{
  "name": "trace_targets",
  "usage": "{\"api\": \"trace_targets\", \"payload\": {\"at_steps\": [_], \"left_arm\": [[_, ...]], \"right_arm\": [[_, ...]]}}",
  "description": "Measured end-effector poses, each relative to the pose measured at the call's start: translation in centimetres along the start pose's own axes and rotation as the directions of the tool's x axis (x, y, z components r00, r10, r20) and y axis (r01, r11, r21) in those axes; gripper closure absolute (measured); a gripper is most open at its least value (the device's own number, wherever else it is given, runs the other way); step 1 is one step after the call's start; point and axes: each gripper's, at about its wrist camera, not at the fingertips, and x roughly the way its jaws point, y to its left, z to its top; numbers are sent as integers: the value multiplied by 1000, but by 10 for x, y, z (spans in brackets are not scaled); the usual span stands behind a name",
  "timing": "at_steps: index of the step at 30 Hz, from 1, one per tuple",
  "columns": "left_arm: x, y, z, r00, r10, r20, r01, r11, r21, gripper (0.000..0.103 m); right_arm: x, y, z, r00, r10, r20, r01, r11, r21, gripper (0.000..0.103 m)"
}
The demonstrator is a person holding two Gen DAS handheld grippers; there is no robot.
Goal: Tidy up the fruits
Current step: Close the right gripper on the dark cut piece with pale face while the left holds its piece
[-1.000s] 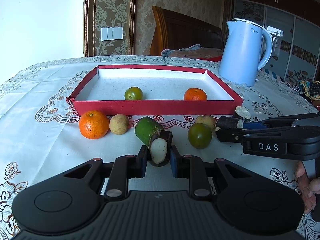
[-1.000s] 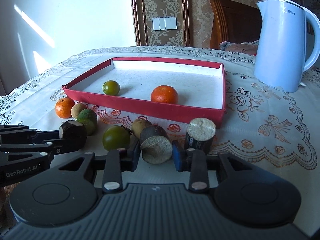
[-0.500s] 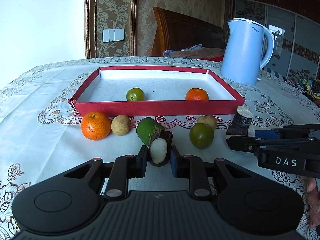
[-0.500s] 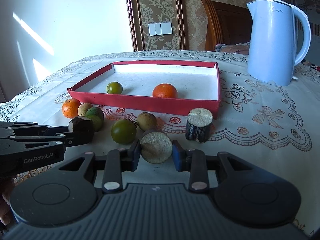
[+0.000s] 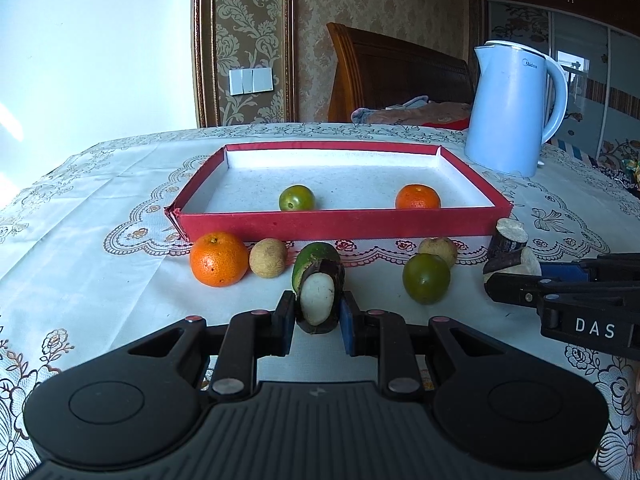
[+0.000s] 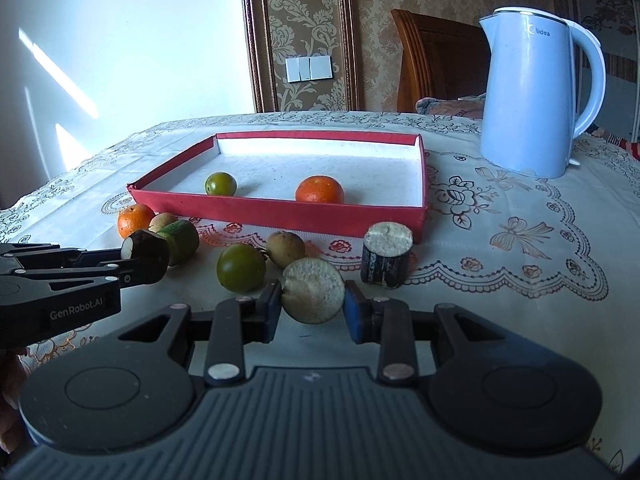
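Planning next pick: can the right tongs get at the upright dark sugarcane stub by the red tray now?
Probably not yet: the right tongs are already shut on another cut sugarcane piece. The upright stub stands unobstructed just ahead.

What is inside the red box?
Inside the red box sit two fruits, apart: a green one on the left and an orange one on the right. The front wall hides their bottoms and a strip of floor.

damask wallpaper (image 5: 256, 20), wooden headboard (image 5: 396, 72), sunlit wall (image 6: 120, 40)

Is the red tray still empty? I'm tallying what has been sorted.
No: the red tray already holds a green fruit and an orange.
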Motion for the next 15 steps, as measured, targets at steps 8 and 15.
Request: {"api": "trace_targets", "payload": {"at_steps": [8,15], "left_arm": [[-1,1,0,1000,0,0,0,1000,-5,80],[2,2,0,1000,-25,-12,25,1000,-7,80]], "right_arm": [[6,3,2,1000,-11,-26,11,1000,-12,72],[14,7,6,999,-23,-29,22,1000,-22,72]]}}
